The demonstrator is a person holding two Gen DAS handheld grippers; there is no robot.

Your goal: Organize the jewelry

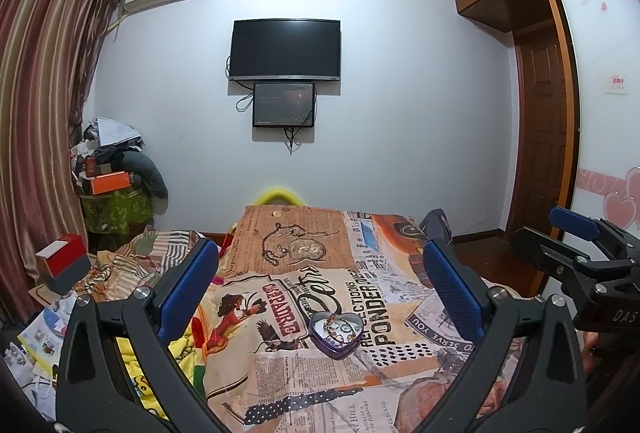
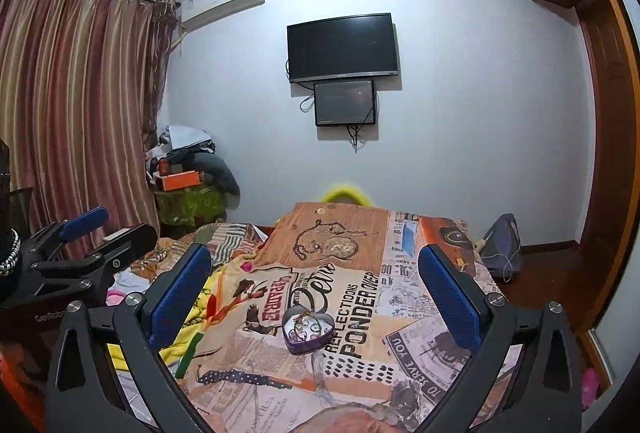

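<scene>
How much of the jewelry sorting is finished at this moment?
Some pieces already lie in the heart tin. Nothing is in hand: the left gripper and right gripper are both open and hold nothing. A chain and other pieces beside it remain farther back on the cloth, apart from the tin.

Purple heart-shaped metal tin [image 1: 335, 335] [image 2: 307, 329], lid off, resting flat on the printed cloth beside the big black lettering, holding a small tangle of gold-toned and pale beaded pieces [image 1: 338, 327] [image 2: 306, 325]. Farther back, well apart from the tin: dark linked chain necklace [image 1: 276, 243] [image 2: 308, 241] spread in a loose loop, touching a round gold-toned cluster [image 1: 308, 249] [image 2: 340, 245].
</scene>
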